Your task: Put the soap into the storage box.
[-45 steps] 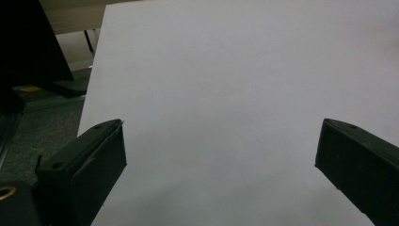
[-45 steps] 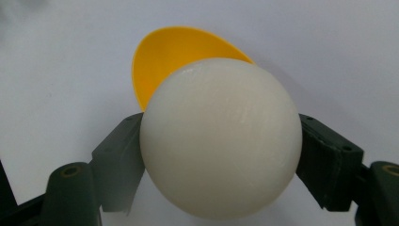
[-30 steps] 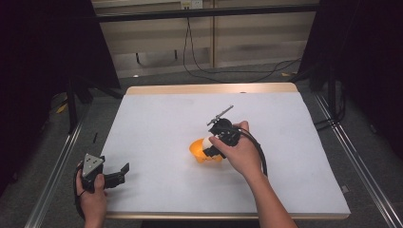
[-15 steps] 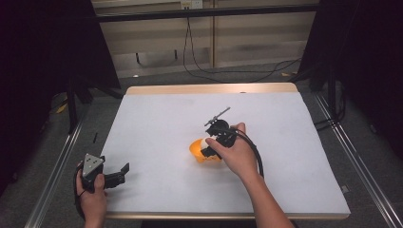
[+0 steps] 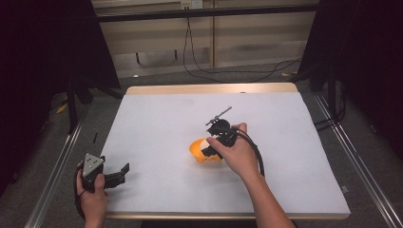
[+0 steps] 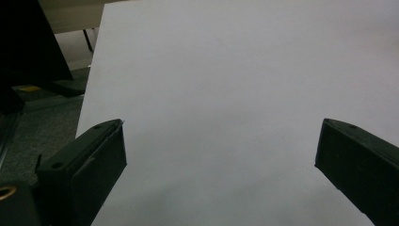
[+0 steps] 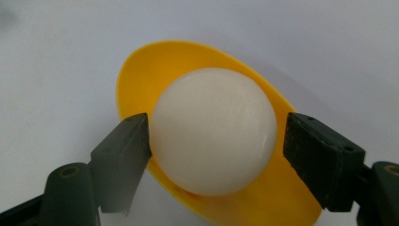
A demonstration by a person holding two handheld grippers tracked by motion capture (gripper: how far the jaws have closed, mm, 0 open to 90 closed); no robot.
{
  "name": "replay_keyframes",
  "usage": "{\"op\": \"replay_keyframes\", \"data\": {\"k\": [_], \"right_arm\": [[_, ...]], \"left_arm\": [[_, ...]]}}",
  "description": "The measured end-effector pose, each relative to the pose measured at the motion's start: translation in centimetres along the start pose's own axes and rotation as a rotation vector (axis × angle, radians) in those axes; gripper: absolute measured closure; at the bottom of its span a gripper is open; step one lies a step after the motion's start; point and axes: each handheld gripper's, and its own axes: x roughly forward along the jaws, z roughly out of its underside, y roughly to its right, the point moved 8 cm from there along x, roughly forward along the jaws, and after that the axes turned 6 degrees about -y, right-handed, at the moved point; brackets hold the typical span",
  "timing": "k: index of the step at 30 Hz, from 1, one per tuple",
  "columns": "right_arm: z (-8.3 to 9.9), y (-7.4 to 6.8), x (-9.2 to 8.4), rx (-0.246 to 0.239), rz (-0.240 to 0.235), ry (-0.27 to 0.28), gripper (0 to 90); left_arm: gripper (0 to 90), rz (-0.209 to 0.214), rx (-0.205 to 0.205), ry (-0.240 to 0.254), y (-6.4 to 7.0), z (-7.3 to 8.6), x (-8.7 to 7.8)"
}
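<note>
A yellow bowl [image 5: 196, 151] sits near the middle of the white table [image 5: 157, 118]. In the right gripper view the bowl [image 7: 141, 70] holds a smooth white ball [image 7: 214, 94]. My right gripper [image 7: 216, 136] reaches down into the bowl with a jaw on each side of the ball. One jaw touches the ball and the other stands a little off, so the gripper is open. From above, the right gripper [image 5: 210, 151] and the hand cover part of the bowl. My left gripper [image 5: 122, 172] rests at the table's front left corner, open [image 6: 219, 141] over bare table.
Beyond the table's far edge, cables [image 5: 204, 71] lie on the floor. Metal rails [image 5: 52, 175] run along both sides of the table. Dark stands [image 5: 71, 95] rise at the back left.
The right hand has drifted slightly left, with its gripper staying over the bowl. The left hand has not moved.
</note>
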Motion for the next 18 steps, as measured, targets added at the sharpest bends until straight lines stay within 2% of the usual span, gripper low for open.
{"op": "replay_keyframes", "data": {"k": [4,12,13,18], "right_arm": [[0.1,0.0,-0.3,0.005,0.0,0.011,21.3],[0.3,0.6,-1.9,0.014,-0.006,0.077,8.6],[0.4,0.6,-2.1,0.031,-0.001,0.076,7.0],[1.3,1.6,-2.9,0.043,0.025,0.094,0.0]], "left_arm": [[2.1,0.001,-0.002,0.0,0.0,0.0,0.0],[2.1,-0.001,0.002,-0.003,0.0,0.0,0.0],[2.0,-0.002,0.002,-0.002,0.0,0.0,0.0],[1.9,-0.002,-0.003,0.0,0.0,0.0,0.0]]}}
